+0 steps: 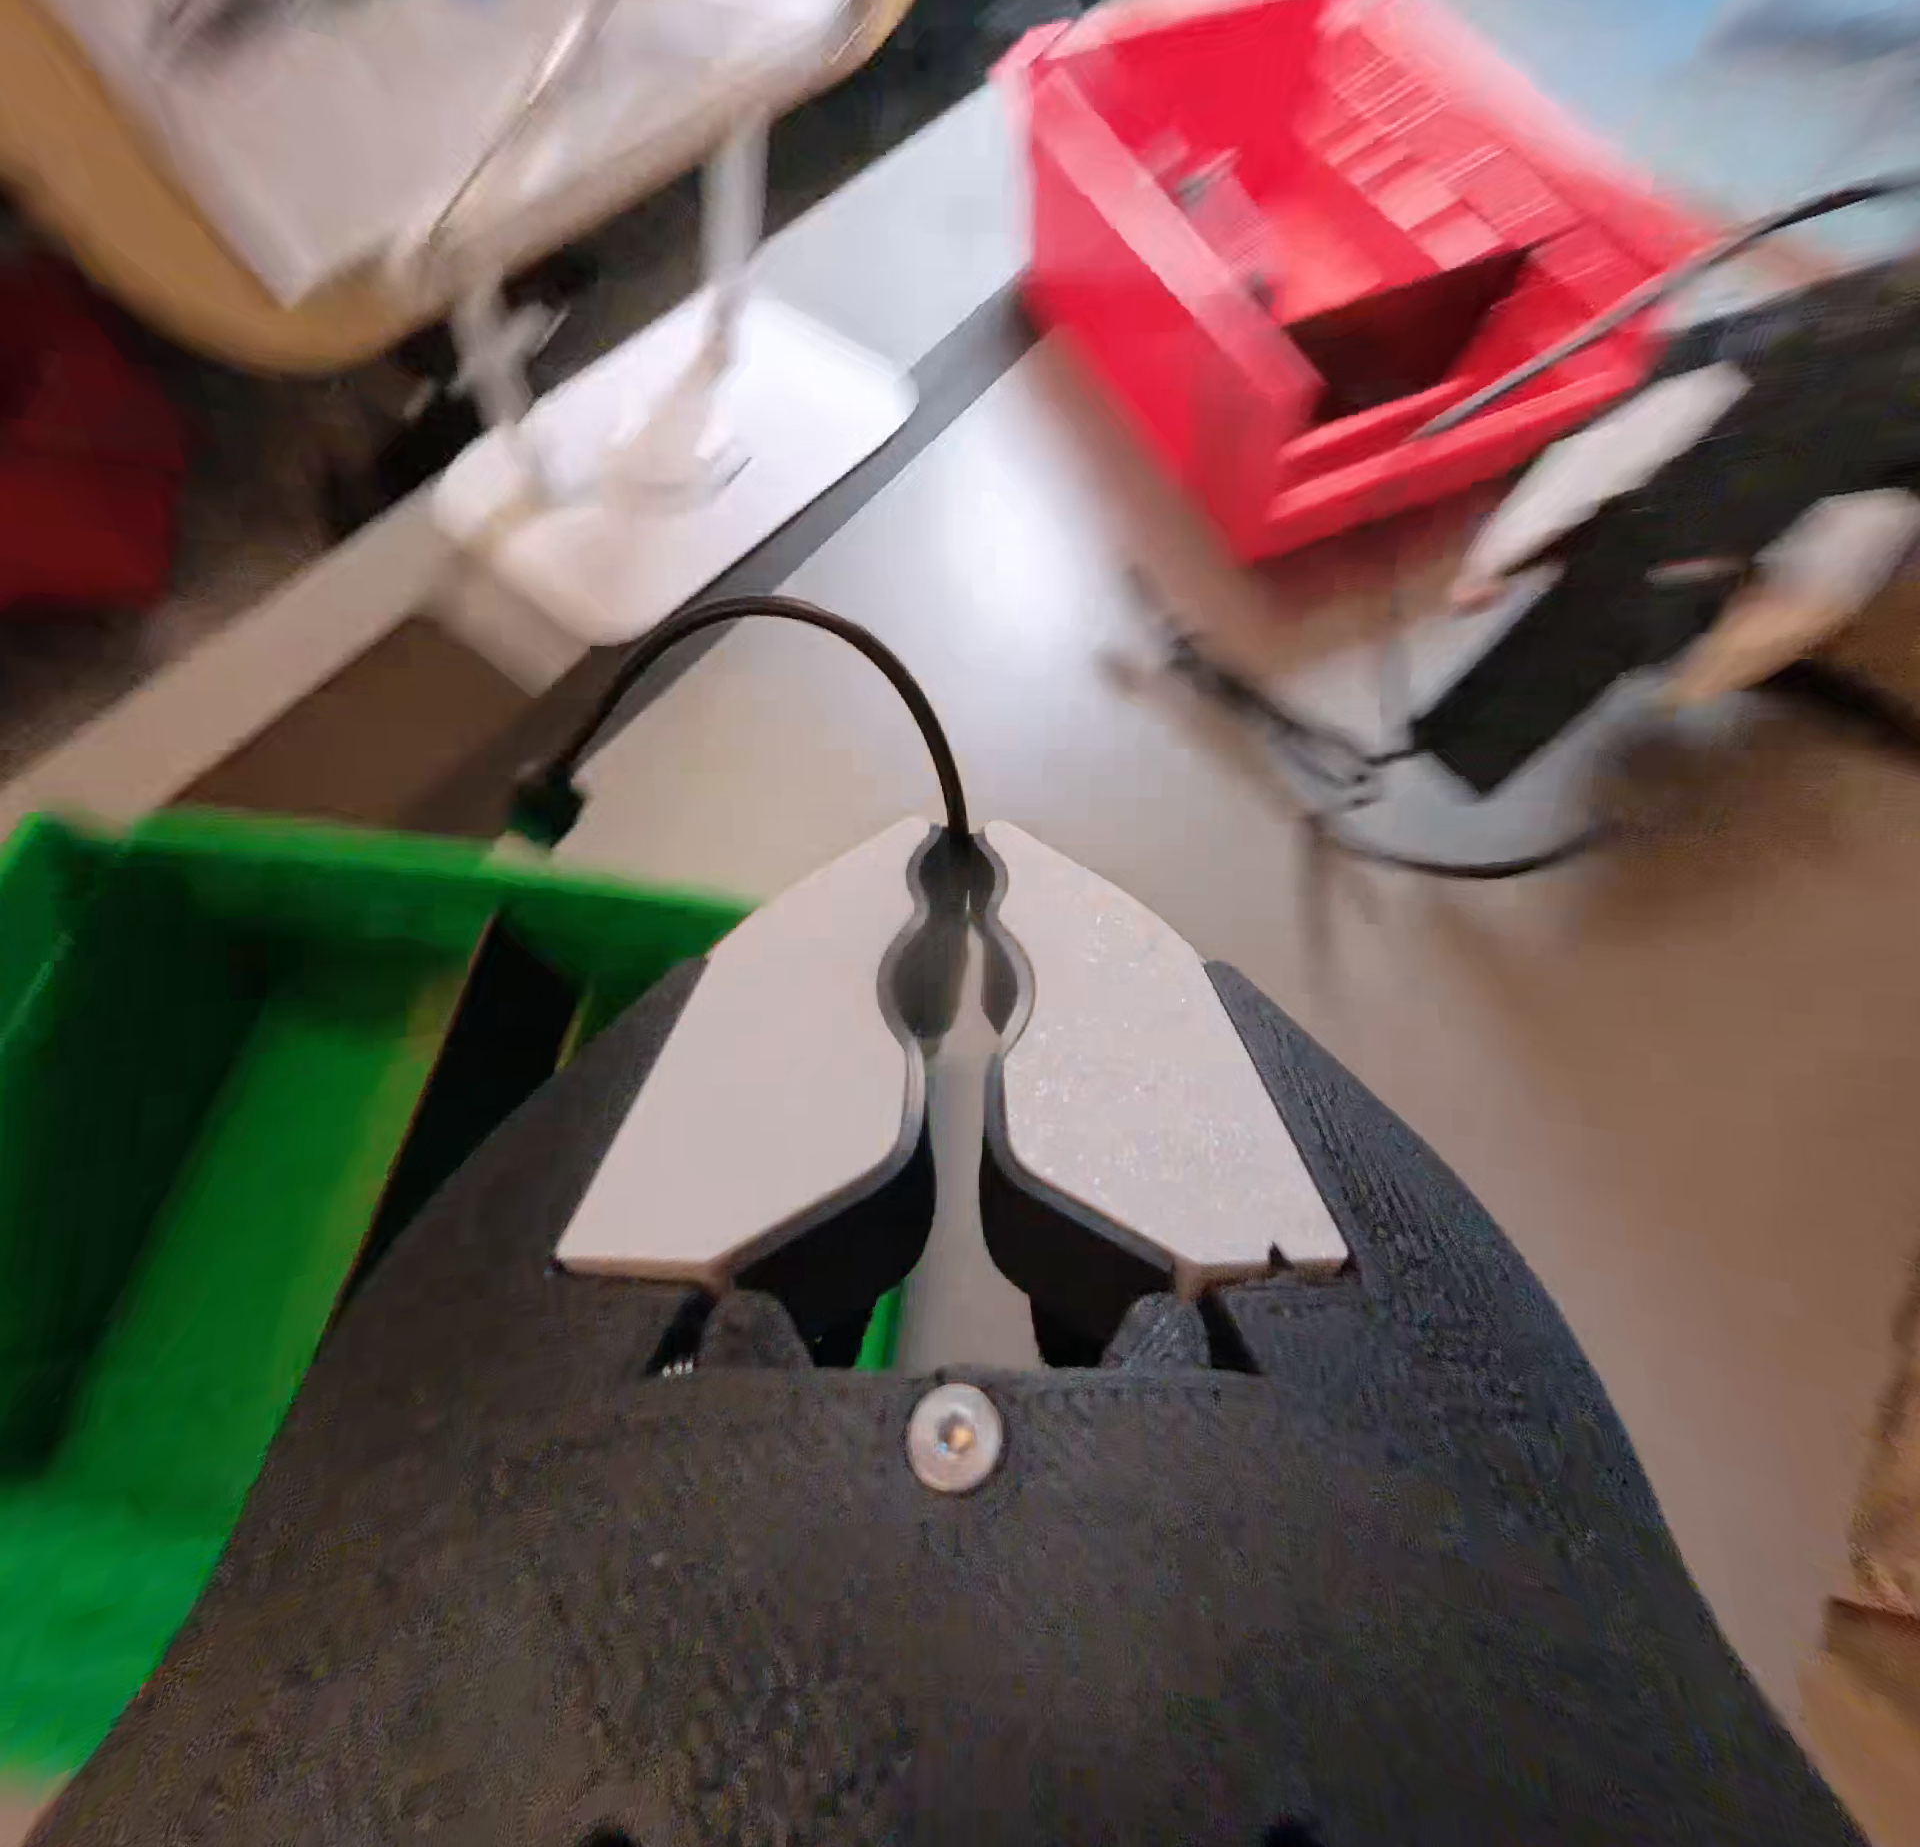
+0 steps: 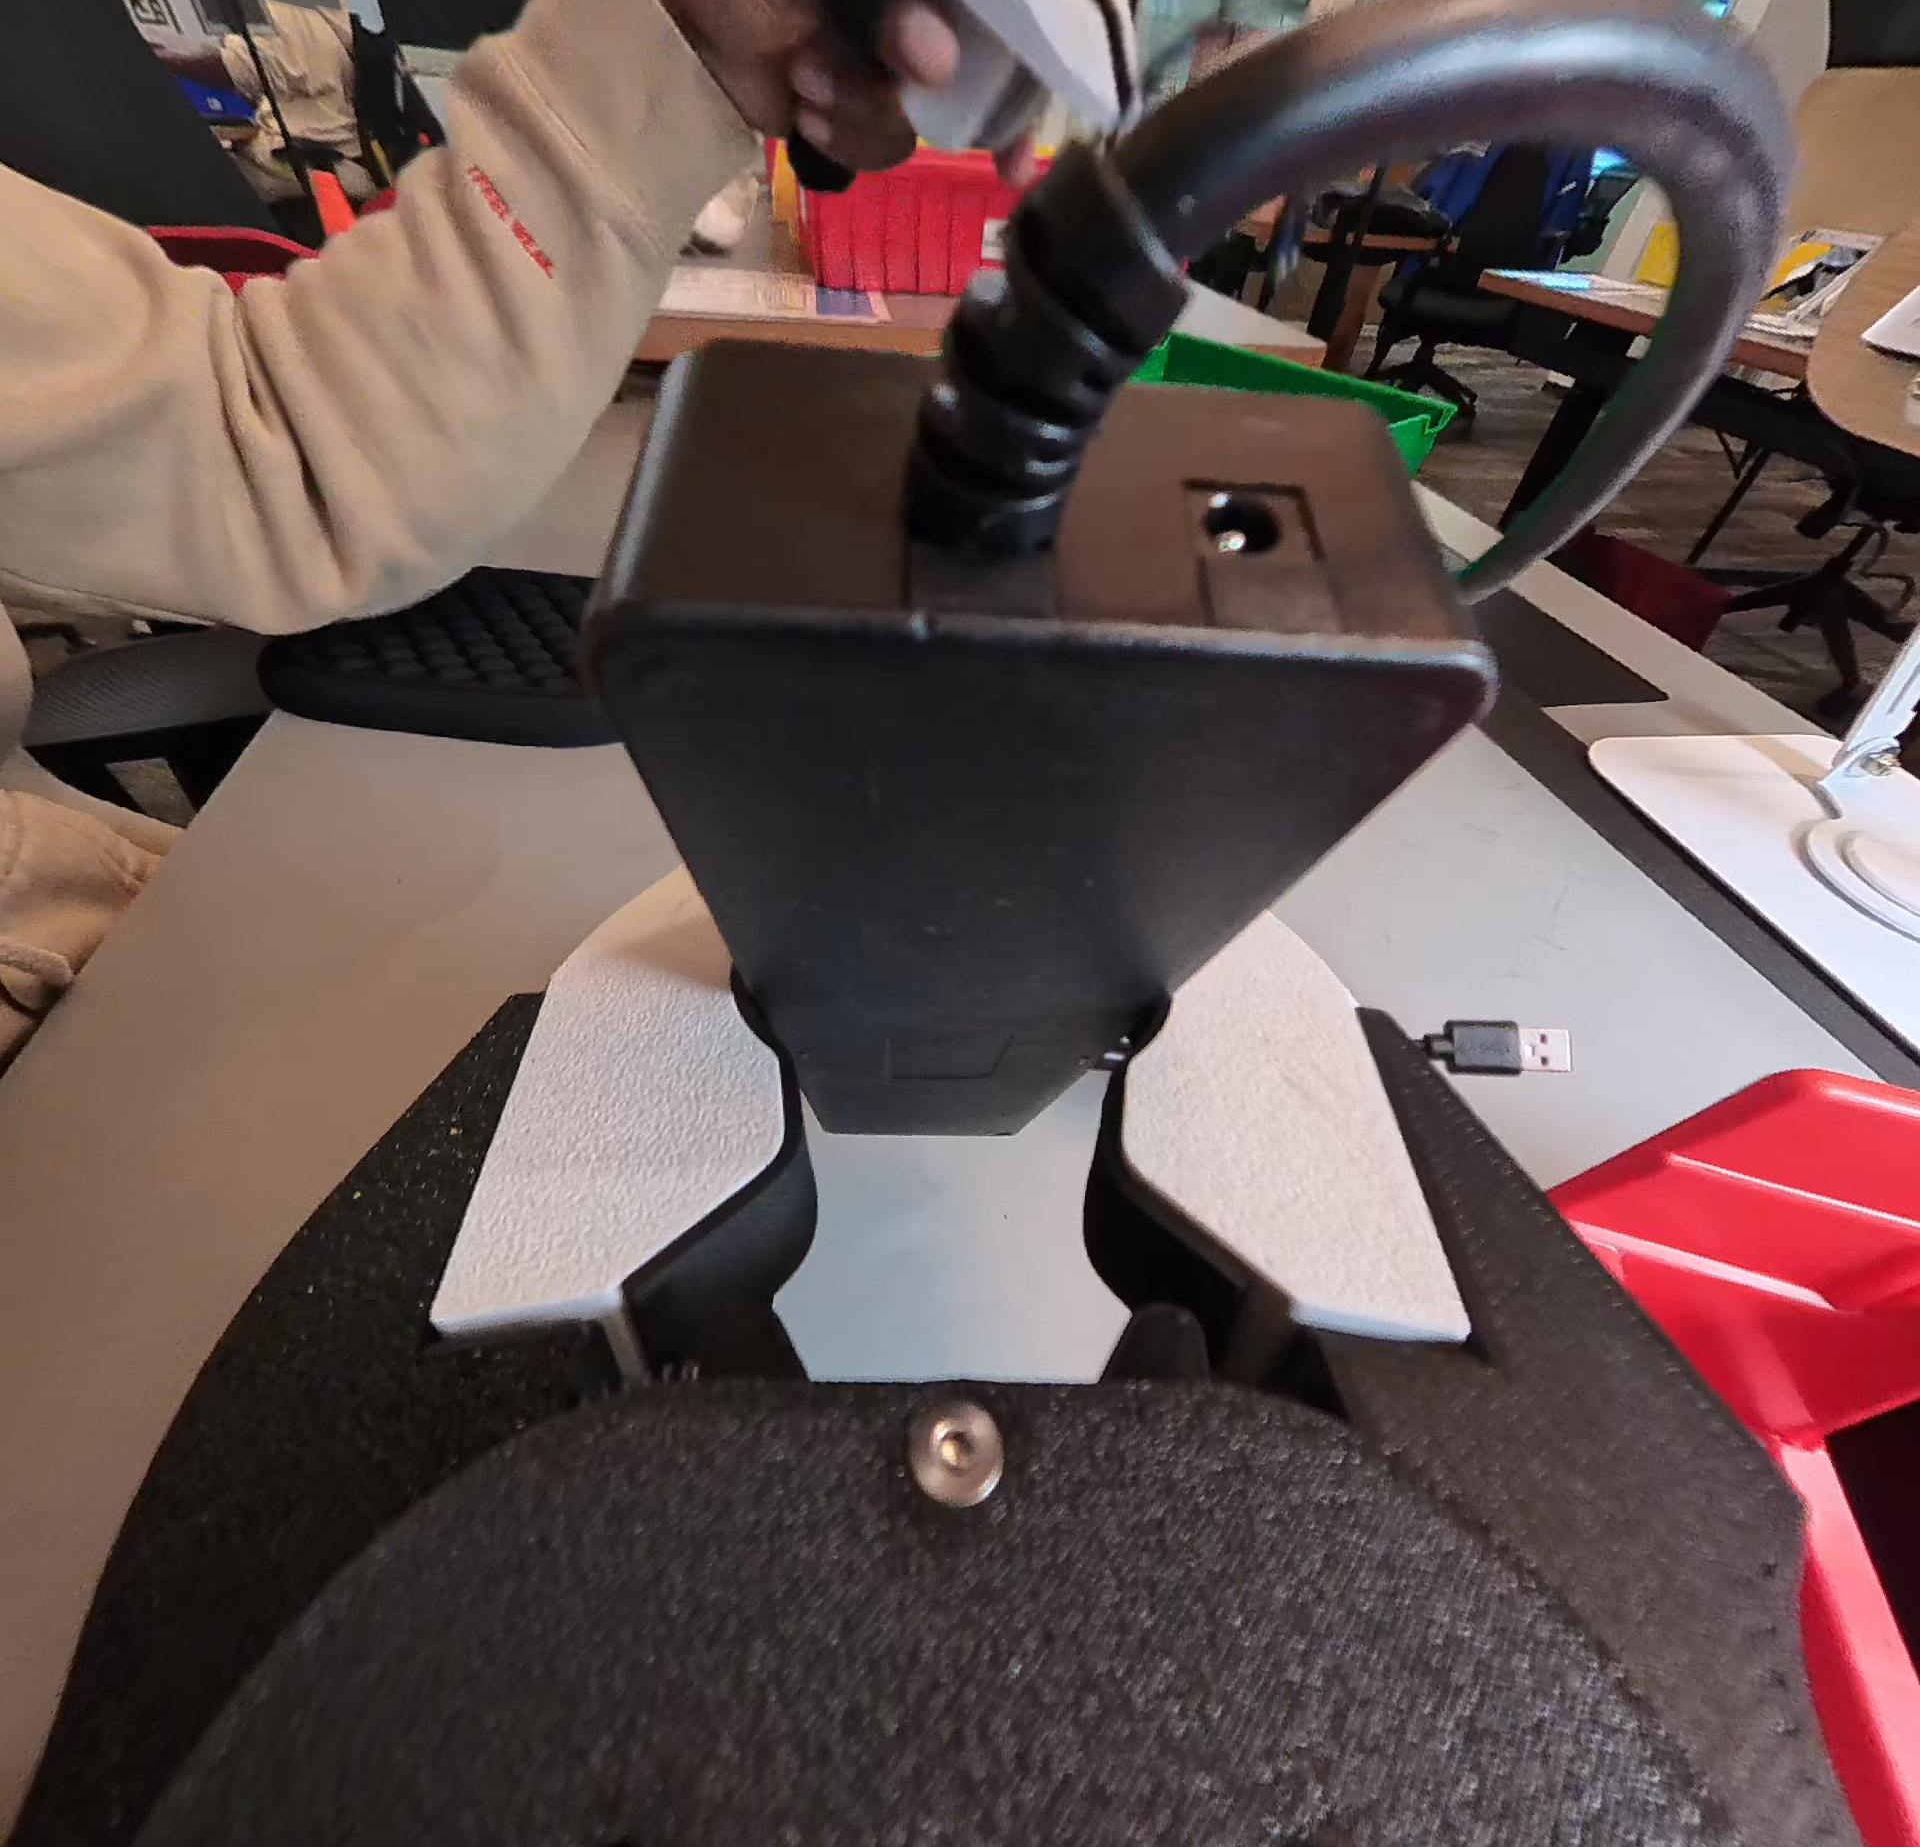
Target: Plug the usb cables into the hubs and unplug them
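In the left wrist view, my left gripper [image 1: 956, 857] is shut on a thin black usb cable [image 1: 831, 623]. The cable arcs up and left to a dark end [image 1: 545, 795] over the rim of the green bin [image 1: 156, 1018]. This view is blurred by motion. In the right wrist view, my right gripper [image 2: 961, 1013] is shut on a black usb hub [image 2: 997, 789] and holds it upright above the table. A thick black cord [image 2: 1558, 52] leaves the hub's top and loops right. A loose usb plug [image 2: 1507, 1049] lies on the table to the right.
A red bin [image 1: 1299, 270] stands far right in the left view and shows at the lower right of the right view [image 2: 1766, 1257]. A white lamp base [image 2: 1725, 810] sits at the right. A person's sleeve [image 2: 364, 363] and hand reach across at the upper left. The green bin [image 2: 1309, 389] stands behind the hub.
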A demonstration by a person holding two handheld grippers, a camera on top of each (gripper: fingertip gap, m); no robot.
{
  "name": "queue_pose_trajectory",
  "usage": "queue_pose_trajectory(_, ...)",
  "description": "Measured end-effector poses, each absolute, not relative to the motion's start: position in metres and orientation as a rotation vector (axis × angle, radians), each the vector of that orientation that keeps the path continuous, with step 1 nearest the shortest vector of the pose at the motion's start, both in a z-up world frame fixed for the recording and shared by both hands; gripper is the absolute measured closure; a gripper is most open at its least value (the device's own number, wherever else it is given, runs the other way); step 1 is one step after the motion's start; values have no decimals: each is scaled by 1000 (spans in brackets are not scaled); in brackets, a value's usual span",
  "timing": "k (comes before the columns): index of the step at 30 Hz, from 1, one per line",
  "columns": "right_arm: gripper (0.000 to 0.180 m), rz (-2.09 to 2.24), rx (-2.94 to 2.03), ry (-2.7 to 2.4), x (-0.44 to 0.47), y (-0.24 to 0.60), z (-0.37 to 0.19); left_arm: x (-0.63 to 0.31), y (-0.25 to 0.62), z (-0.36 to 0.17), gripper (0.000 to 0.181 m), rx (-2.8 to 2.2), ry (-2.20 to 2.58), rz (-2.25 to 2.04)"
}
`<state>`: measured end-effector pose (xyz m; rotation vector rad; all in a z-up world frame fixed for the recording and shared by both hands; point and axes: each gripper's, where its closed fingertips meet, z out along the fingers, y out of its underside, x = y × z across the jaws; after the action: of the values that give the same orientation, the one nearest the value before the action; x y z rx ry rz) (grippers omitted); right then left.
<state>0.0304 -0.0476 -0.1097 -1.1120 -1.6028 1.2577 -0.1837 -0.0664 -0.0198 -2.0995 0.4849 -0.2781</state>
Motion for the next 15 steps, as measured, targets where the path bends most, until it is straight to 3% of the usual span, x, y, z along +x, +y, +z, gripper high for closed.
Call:
queue_pose_trajectory(3,117,1260,-1114,-1589,31,-46,-108,-118,-84,12,176,-1908,694,-533)
queue_pose_trajectory(8,116,1245,-1128,-1554,33,-35,-107,-48,-96,14,177,-1755,829,-1008)
queue_pose_trajectory(15,117,1290,-1103,-1551,42,-30,-103,-58,-65,-74,177,-1821,302,-1351)
